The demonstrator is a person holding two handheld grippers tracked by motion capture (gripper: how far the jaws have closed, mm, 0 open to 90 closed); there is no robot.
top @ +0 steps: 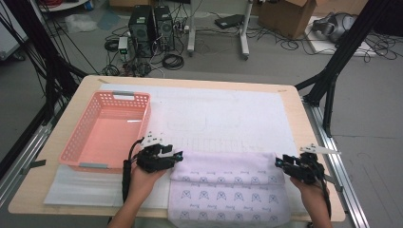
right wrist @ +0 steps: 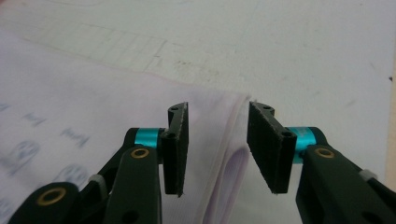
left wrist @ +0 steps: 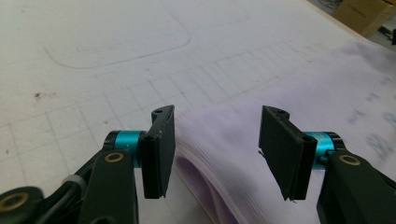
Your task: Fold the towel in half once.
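on the left of the wooden table (top: 43,190) stands an empty pink plastic basket (top: 76,142), its long side running away from the person, on the white gridded mat (top: 223,118) that covers most of the tabletop. just right of the basket's near corner, the left gripper (top: 179,154) is held in the person's left hand (top: 142,178), pointing to the right at the left end of a folded lilac towel (top: 228,183) with a small printed pattern. in the left gripper view, that gripper (left wrist: 217,144) has its jaws spread apart, and the towel's (left wrist: 299,93) rounded folded corner lies in the gap between them without either pad pressing on it; the layered edges of the fold show below the jaws. the towel lies flat along the near edge of the table, its near part hanging just over the rim, its far folded edge running straight between the two grippers. at its right end the right gripper (top: 277,163), held in the right hand (top: 311,192), points left at the towel's far right corner. in the right gripper view, this gripper (right wrist: 218,140) is likewise open, the jaws standing either side of the towel's (right wrist: 93,107) corner, where the stacked hems show, with clear space between pads and cloth. beyond the table, on the grey floor, sit two black computer towers (top: 152,26), loose cables and a cardboard box (top: 290,14).
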